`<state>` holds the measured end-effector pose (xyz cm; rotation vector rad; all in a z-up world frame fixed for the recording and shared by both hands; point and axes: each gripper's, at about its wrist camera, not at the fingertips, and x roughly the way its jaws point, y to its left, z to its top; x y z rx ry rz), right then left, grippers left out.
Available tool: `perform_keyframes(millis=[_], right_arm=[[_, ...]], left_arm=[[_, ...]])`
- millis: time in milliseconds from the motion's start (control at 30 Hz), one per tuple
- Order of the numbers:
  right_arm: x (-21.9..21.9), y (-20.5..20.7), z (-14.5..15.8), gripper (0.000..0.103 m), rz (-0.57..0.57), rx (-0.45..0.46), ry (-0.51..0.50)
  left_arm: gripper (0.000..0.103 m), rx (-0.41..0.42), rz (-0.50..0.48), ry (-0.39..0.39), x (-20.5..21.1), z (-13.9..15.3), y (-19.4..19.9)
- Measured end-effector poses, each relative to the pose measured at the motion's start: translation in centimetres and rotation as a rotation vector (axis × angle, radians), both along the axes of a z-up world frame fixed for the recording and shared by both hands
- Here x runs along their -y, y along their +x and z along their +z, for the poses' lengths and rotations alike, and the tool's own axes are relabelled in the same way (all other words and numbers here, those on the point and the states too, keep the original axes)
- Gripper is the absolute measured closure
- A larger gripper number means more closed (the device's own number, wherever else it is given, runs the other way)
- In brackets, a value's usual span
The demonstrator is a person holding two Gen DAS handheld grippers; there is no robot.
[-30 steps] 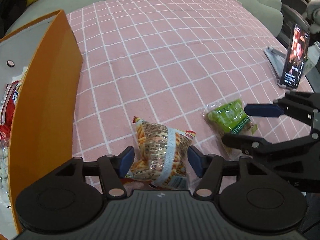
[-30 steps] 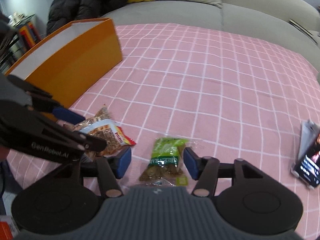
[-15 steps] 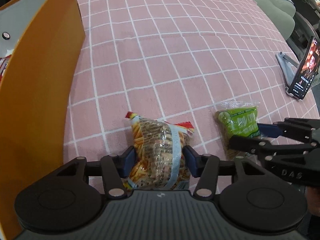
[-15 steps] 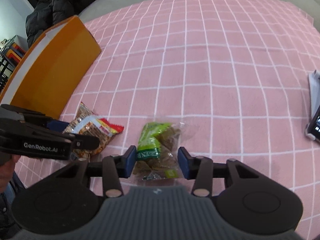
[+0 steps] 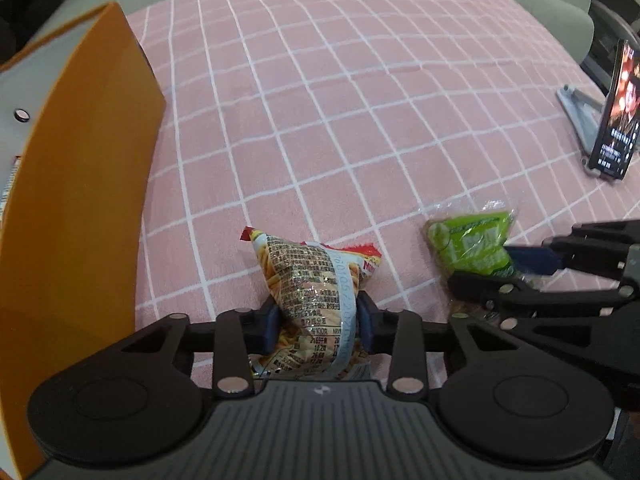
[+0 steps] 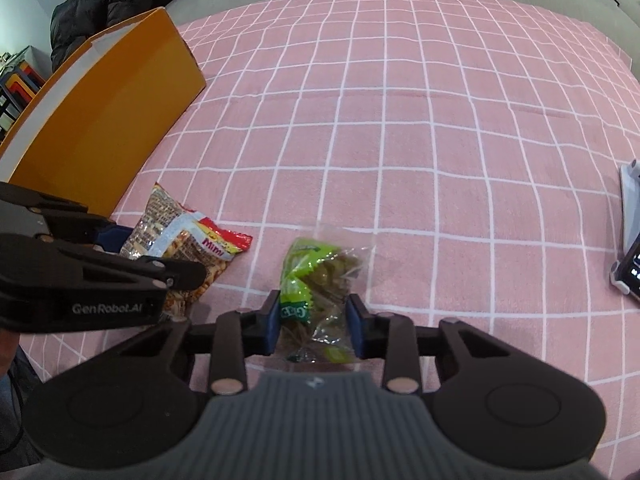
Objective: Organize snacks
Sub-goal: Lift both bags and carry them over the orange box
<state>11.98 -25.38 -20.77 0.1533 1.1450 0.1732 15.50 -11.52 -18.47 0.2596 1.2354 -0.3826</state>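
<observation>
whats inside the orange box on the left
From the left wrist view, only a sliver past the orange box wall shows: a pale inner wall with a snap button and a red-printed packet edge. The wall covers everything else.

Even, soft indoor light with faint shadows; strong fisheye bending at the edges, slight blur near corners.

Pink grid cloth (image 5: 360,120) open across centre & top of frame; orange box (image 5: 80,220) walls off left, phone on stand (image 5: 614,120) blocks right edge.
</observation>
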Motion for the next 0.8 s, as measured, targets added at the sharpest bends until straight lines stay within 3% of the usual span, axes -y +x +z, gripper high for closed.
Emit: perform_keyframes(millis=[367, 533, 800], right_arm=[[-1.9, -2.1, 3.5, 0.075, 0.054, 0.085, -0.027], [-3.3, -2.3, 6.5, 0.075, 0.09, 0.153, -0.024], [-6.6, -0.1, 11.3, 0.075, 0.165, 0.271, -0.006]], left_arm=[[0.063, 0.151, 0.064, -0.054, -2.3, 6.1, -1.8], [0.062, 0.217, 0.083, -0.021, -3.3, 9.0, -2.6], [0.062, 0.29, 0.233, -0.076, -8.9, 13.6, -1.7]])
